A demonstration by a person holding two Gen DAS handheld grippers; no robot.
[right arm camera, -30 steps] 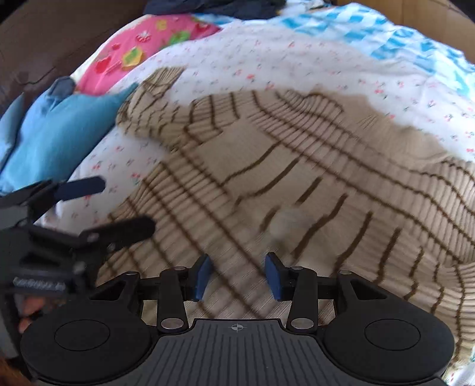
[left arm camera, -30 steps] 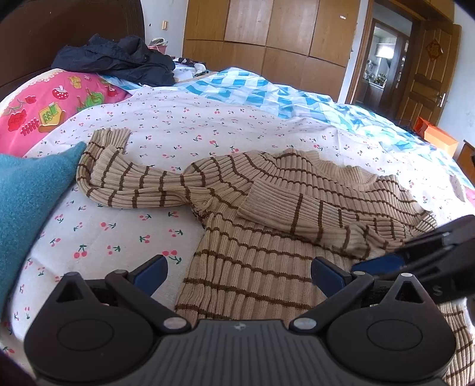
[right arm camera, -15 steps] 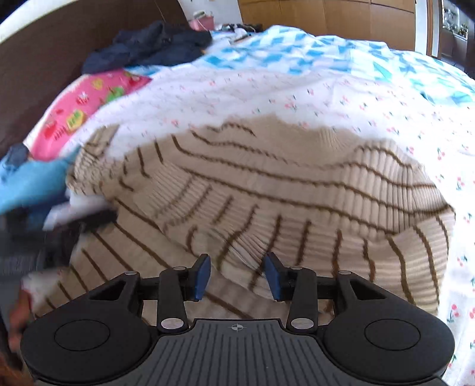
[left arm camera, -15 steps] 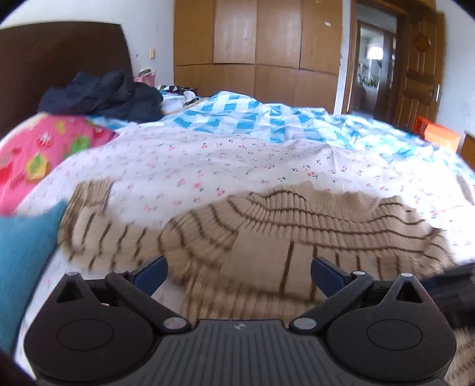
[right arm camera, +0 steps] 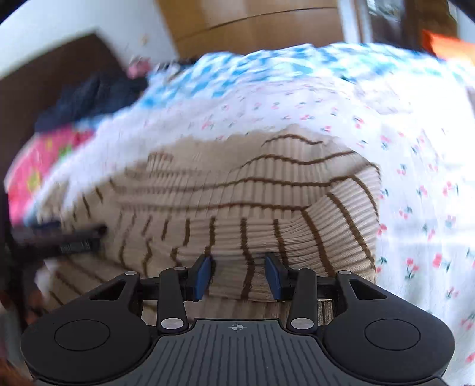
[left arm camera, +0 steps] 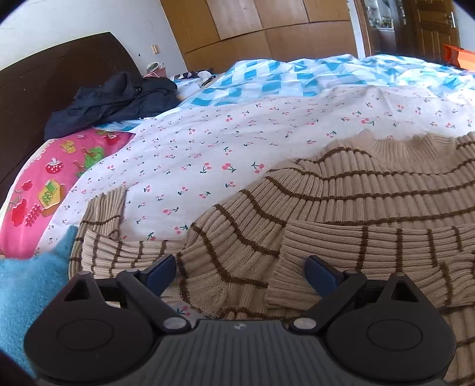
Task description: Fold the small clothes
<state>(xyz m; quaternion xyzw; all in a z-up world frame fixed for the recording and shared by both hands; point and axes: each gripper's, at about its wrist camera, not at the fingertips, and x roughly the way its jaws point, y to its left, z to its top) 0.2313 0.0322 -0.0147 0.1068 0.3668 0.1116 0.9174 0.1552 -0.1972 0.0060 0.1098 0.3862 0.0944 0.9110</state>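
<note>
the sweater (left arm camera: 341, 213) is beige ribbed knit with thin dark brown stripes, lying on a white sheet (left arm camera: 237, 142) dotted with small pink cherries on green stems. beyond it the quilt (left arm camera: 297, 80) is white with bright blue checks, the pillow (left arm camera: 38, 190) is hot pink with red, green and yellow cartoon prints, and a plain teal cushion (left arm camera: 20, 291) lies beside it. a dark navy jacket (left arm camera: 118, 98) lies by the dark brown headboard (left arm camera: 44, 86), the wardrobe (left arm camera: 267, 26) is honey-brown wood, and the grippers are black with blue pads (left arm camera: 160, 271).

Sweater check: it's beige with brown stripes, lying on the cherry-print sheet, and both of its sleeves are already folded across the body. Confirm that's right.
Not quite. Only one sleeve lies across the sweater; the other sleeve stretches out over the cherry-print sheet toward the blue cushion, as the left wrist view shows. The rest holds.
</note>
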